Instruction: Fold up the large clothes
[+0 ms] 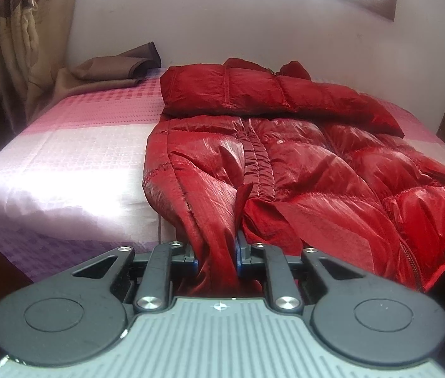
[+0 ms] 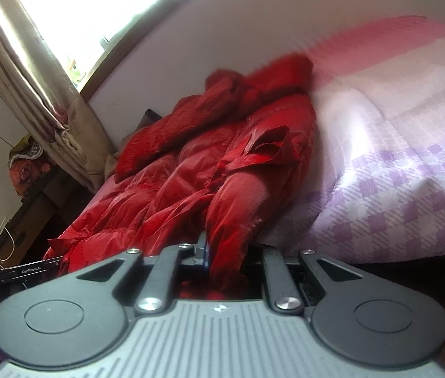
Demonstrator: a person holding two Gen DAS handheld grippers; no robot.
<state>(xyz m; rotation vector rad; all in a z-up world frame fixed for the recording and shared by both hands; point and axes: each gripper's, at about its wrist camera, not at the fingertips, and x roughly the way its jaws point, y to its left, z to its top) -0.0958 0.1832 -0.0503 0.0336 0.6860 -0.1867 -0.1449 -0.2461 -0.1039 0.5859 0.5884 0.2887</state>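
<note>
A shiny red puffer jacket (image 1: pixel 301 163) lies spread on the bed, one sleeve folded across its top. My left gripper (image 1: pixel 217 260) is shut on the jacket's bottom hem, which bunches between its fingers at the bed's near edge. In the right wrist view the same jacket (image 2: pixel 197 163) runs away from me towards the wall. My right gripper (image 2: pixel 222 258) is shut on a red fold of its hem; the fabric hides the right finger.
The bed has a pink, white and purple checked cover (image 1: pixel 74 157). A brown cloth (image 1: pixel 109 71) lies at the far left corner. A wall and window stand behind. Curtains (image 2: pixel 43 94) hang at the left. The other gripper (image 2: pixel 11 275) shows at the left edge.
</note>
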